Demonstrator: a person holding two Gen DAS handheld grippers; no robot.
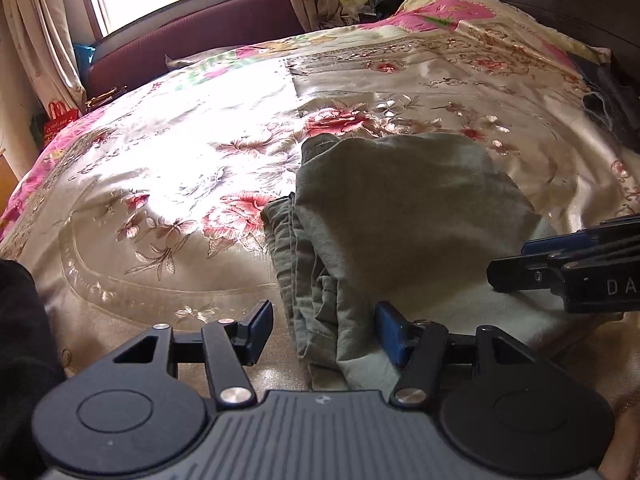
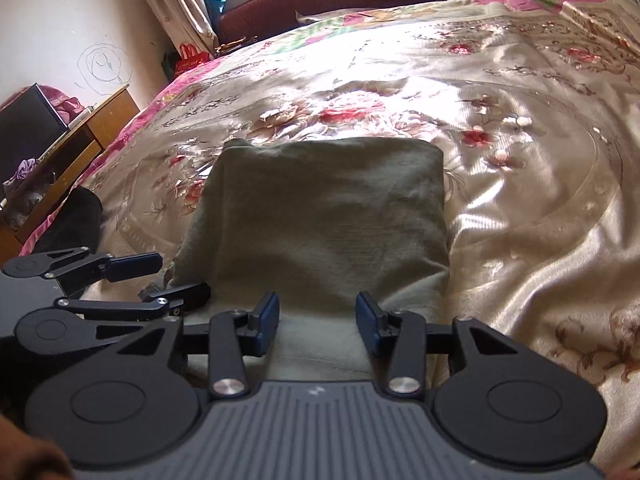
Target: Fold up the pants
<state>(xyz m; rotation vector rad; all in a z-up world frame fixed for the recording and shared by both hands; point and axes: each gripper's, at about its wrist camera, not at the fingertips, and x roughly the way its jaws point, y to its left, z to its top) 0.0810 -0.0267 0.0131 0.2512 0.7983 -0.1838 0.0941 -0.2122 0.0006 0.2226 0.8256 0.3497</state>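
Observation:
The olive-green pants (image 1: 400,220) lie folded into a thick rectangular bundle (image 2: 328,208) on the floral bedspread (image 1: 160,200). My left gripper (image 1: 324,332) stands open at the bundle's near left corner. One blue pad (image 1: 390,332) rests over the cloth and the other pad (image 1: 260,330) hangs over bare bedspread, with the layered fold edges between them. My right gripper (image 2: 318,320) is open over the bundle's near edge, its pads apart with flat cloth lying beneath. Each gripper shows in the other's view: the right gripper (image 1: 510,260) at the right edge, the left gripper (image 2: 182,276) at the lower left.
The shiny bedspread (image 2: 520,200) spreads wide around the pants. A maroon padded bench (image 1: 192,36) runs under the window beyond the bed. A wooden desk (image 2: 80,140) stands left of the bed. Dark clothes (image 1: 612,108) lie at the bed's right edge.

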